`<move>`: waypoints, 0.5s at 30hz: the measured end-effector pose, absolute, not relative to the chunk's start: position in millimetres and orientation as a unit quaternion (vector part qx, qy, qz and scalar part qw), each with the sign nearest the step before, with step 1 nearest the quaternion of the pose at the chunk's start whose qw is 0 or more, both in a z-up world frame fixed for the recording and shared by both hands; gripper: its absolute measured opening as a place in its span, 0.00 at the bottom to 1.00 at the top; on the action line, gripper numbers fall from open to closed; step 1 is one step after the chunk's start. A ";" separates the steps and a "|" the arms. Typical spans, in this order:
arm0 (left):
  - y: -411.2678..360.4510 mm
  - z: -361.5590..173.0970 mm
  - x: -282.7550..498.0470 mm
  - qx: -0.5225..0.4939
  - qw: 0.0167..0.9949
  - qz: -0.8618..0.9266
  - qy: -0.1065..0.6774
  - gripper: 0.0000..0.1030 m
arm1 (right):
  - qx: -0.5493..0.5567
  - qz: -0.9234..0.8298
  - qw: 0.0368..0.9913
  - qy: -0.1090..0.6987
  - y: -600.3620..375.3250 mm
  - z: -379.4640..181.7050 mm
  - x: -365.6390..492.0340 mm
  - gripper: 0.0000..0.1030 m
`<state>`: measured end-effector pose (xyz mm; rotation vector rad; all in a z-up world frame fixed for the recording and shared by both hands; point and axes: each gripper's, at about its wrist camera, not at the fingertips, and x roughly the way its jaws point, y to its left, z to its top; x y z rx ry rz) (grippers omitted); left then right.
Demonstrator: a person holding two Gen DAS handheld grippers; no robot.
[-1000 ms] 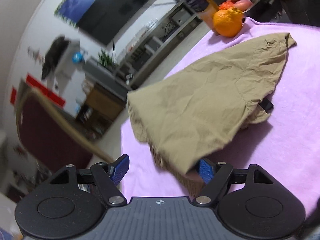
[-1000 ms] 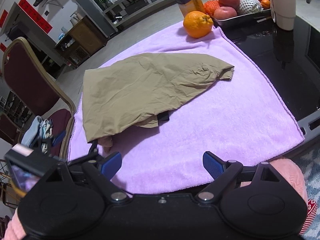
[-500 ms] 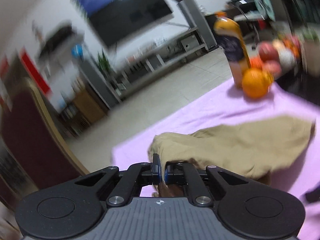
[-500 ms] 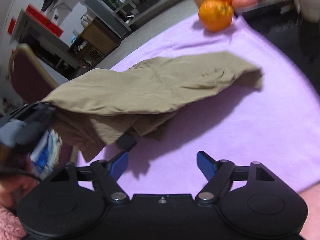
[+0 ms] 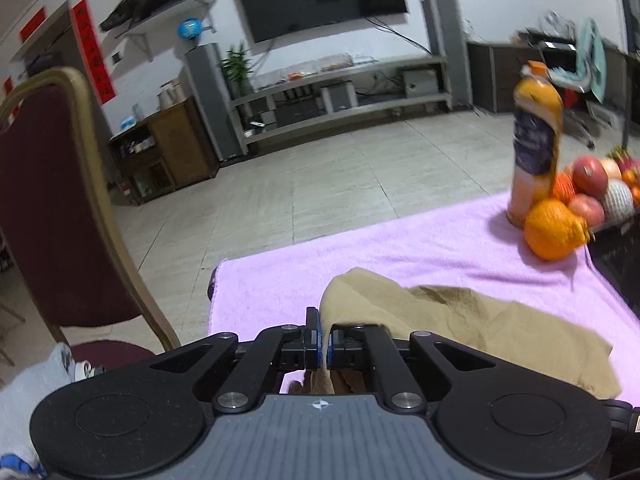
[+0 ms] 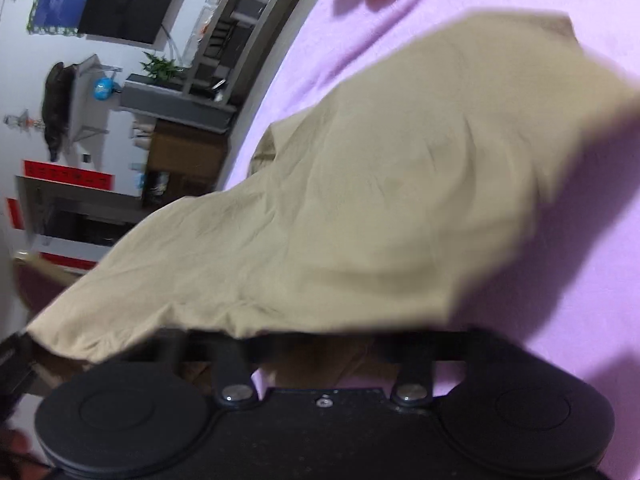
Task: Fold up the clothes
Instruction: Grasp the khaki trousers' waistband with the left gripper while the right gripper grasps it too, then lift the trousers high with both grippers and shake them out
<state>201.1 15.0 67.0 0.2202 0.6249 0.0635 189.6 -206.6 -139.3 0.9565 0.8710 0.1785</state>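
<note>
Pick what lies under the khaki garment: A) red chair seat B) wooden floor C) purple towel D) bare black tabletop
C: the khaki garment rests on the purple towel, which spreads around it in both wrist views.

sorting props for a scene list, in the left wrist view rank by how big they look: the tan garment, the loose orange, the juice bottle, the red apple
1. tan garment, by far the largest, though nearest the camera.
2. juice bottle.
3. loose orange, close to the bottle in area; blur makes this order unsure.
4. red apple, partly hidden.
</note>
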 end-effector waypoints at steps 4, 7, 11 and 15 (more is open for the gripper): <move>53.1 99.5 186.2 0.018 0.955 0.034 0.294 0.05 | 0.329 0.088 0.881 0.327 -217.8 -51.9 193.9 0.06; 82.5 129.5 164.9 -0.081 0.955 0.026 0.285 0.05 | 0.266 0.103 0.924 0.254 -233.0 36.5 180.7 0.05; 129.3 153.9 126.0 -0.242 0.926 0.016 0.290 0.04 | 0.203 0.089 0.960 0.173 -247.8 142.5 153.0 0.05; 154.5 157.8 89.2 -0.324 0.901 0.000 0.289 0.04 | 0.196 0.092 0.970 0.111 -265.6 201.7 117.0 0.05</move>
